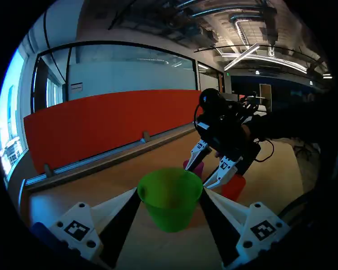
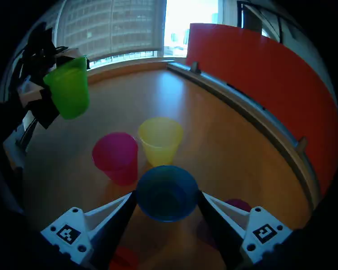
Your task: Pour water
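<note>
My left gripper (image 1: 170,193) is shut on a green cup (image 1: 170,204), held upright above the wooden table (image 1: 101,184). My right gripper (image 2: 166,194) is shut on a blue cup (image 2: 166,198), also upright; I cannot tell whether it holds water. Below and beyond the blue cup stand a yellow cup (image 2: 160,139) and a pink cup (image 2: 116,157) on the table (image 2: 223,135). In the right gripper view, the green cup (image 2: 70,92) hangs at the upper left in the left gripper (image 2: 61,96). In the left gripper view, the right gripper (image 1: 204,173) hovers ahead of the green cup.
A red partition (image 1: 106,121) with a metal rail runs along the table's far edge (image 2: 268,76). A pink cup (image 1: 195,167) and a red cup (image 1: 234,186) stand near the right gripper. A purple object (image 2: 236,204) and a red one (image 2: 121,258) lie under the right gripper's fingers.
</note>
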### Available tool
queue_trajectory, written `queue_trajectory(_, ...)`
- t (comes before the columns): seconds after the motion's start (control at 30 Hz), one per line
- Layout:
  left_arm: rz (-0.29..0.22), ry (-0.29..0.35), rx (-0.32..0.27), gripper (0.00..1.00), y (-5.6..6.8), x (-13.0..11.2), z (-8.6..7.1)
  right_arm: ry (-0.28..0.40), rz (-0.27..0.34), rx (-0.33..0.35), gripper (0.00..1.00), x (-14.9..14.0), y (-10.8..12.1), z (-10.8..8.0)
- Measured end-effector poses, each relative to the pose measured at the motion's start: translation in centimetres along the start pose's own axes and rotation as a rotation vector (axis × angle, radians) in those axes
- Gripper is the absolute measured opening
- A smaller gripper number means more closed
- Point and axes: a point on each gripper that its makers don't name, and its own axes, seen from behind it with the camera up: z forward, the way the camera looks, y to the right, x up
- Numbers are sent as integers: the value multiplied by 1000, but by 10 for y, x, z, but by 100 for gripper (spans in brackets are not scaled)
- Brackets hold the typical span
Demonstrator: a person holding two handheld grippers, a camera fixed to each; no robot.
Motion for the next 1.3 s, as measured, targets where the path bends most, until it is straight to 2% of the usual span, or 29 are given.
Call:
queue_trajectory(0.23,-1,-5,-1,88,0,-3,2,-7,-10,0,100,-1,0,5)
queue_trajectory(0.47,1,-8,2,88,-1,-5,1,-5,-4,-7,94,0,1,7)
queue_trajectory(0.8,0,-14,7,88,-1,-6,2,18,-1,-6,93,5,-4,4)
queue_trajectory(1.03,-2,-16,15,88,0,-2,1,79,16,-26,93,21,-4,-12)
queue_trajectory(1.3,2,-25,38,88,2,3,-4,176,48,-45,93,47,-11,-46)
